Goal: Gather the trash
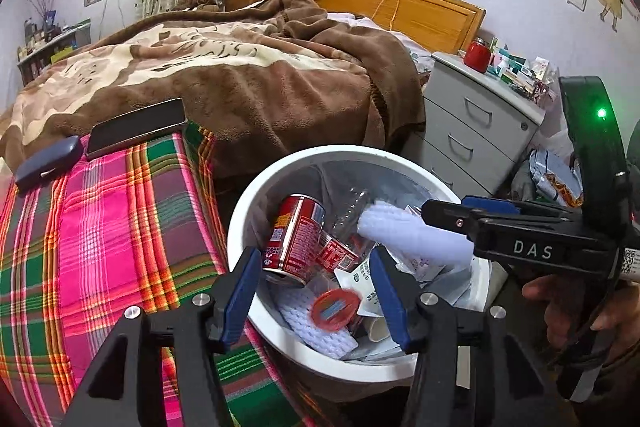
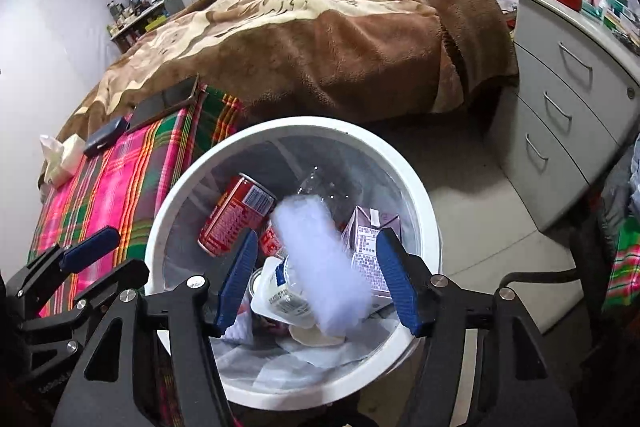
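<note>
A white trash bin (image 1: pixel 244 211) (image 2: pixel 404 167) stands beside the bed, holding a red can (image 1: pixel 296 239) (image 2: pixel 236 213), a clear bottle, a purple carton (image 2: pixel 368 247) and papers. My left gripper (image 1: pixel 316 287) is open and empty above the bin's near rim. My right gripper (image 2: pixel 320 279) is open over the bin. A white foam net sleeve (image 2: pixel 324 263) (image 1: pixel 412 235), blurred, is in the air between its jaws, apart from both pads. The right gripper (image 1: pixel 444 215) also shows at the right of the left wrist view.
A bed with a brown blanket (image 1: pixel 240 75) and a pink plaid cloth (image 1: pixel 100 227) lies left. A phone (image 1: pixel 136 127) and a dark case (image 1: pixel 48 161) rest on it. A grey drawer cabinet (image 1: pixel 472 131) (image 2: pixel 568 99) stands right of the bin.
</note>
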A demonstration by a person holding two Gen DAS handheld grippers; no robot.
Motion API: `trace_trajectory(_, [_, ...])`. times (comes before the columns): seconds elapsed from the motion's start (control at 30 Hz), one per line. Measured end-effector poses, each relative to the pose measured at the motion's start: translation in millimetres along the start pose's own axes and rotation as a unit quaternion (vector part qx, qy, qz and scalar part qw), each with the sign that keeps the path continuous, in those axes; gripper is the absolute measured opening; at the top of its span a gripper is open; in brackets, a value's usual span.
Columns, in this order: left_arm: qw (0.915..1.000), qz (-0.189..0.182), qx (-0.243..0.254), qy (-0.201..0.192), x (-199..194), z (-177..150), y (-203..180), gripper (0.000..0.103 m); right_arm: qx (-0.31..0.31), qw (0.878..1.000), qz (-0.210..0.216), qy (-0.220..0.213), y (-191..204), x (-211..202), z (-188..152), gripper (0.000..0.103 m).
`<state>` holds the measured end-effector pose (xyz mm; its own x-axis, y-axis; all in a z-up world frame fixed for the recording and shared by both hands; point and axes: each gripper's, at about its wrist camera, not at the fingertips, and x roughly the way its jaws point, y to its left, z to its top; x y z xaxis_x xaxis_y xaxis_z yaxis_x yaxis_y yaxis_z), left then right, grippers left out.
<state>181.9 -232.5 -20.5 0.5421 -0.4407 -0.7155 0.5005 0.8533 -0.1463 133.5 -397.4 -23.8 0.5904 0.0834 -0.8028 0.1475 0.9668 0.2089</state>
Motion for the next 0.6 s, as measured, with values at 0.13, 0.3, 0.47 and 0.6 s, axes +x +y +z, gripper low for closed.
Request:
trace_trajectory(0.13, [1.0,0.007,0.003,-0.005,-7,-2,-1,0.056,-0.001,1.0,0.0,-0.012,3,-8,-2,0.063])
trace_trajectory(0.3, [0.9998,0.007,0.01,-0.017,-23,-10,-8,0.056,-0.004,0.999,0.002,-0.046,10,-25,-14,0.063])
trace_trajectory(0.47, [0.999,0.028,0.017,-0.029,-43,-23,-10,0.056,-0.016,0.996,-0.027,-0.086,21,-47,-28,0.063])
trace_trajectory(0.6, [0.9975,0.05,0.01,-0.05,-66,-35,-10,0.056,-0.009,0.993,-0.026,-0.111,26,-64,-45,0.063])
